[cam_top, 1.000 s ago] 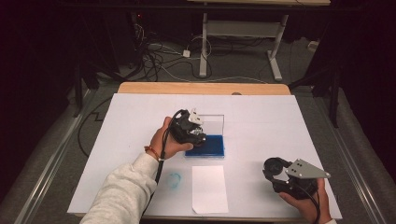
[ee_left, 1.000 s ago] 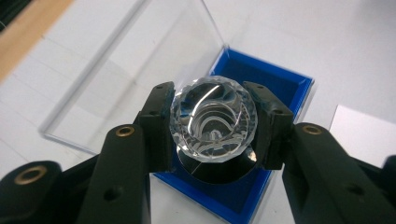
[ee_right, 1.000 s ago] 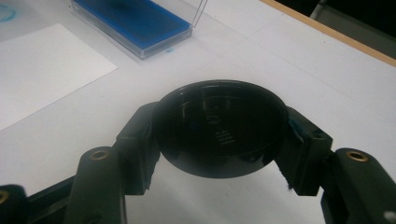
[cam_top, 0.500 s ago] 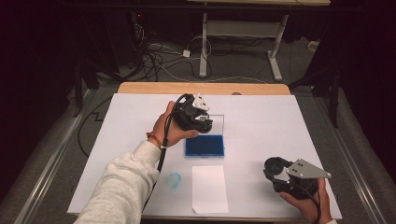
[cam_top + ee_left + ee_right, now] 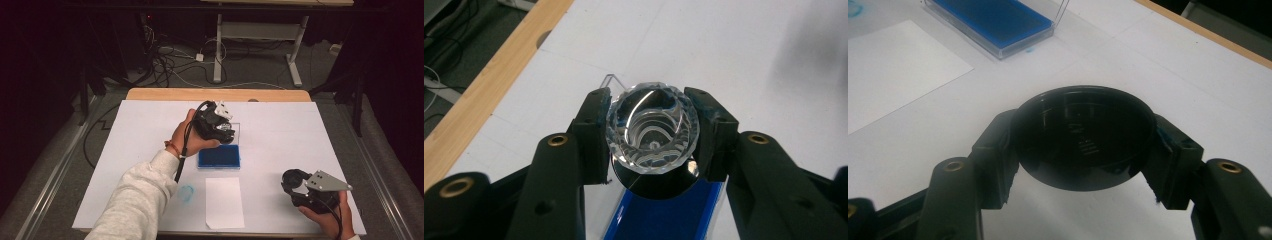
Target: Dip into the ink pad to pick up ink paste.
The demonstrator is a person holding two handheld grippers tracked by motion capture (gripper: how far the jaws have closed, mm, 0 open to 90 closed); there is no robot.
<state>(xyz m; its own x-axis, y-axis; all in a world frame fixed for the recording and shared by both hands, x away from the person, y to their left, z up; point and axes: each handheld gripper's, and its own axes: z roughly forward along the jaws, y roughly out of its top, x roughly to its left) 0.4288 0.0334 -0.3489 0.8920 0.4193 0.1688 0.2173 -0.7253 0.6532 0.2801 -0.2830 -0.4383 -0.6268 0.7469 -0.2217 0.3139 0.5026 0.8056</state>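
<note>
A: What is sitting at the left of the high view?

B: A faint blue smudge (image 5: 186, 193) is lying on the white worktop (image 5: 280, 125), lower left of centre, with a blank sheet of paper (image 5: 224, 202) just to its right.

A: And the left gripper (image 5: 216, 125)?

B: It is hanging near the middle of the frame, over the far edge of the blue ink pad (image 5: 218, 158). In the left gripper view its jaws are closing from both sides on a faceted clear stamp (image 5: 653, 127), whose dark round base is hovering above the pad's blue surface.

A: And toward the right?

B: The right gripper (image 5: 300, 187) is sitting at the lower right, well apart from the pad. Its jaws are pinching a black round lid (image 5: 1084, 137), holding it just above the worktop.
</note>
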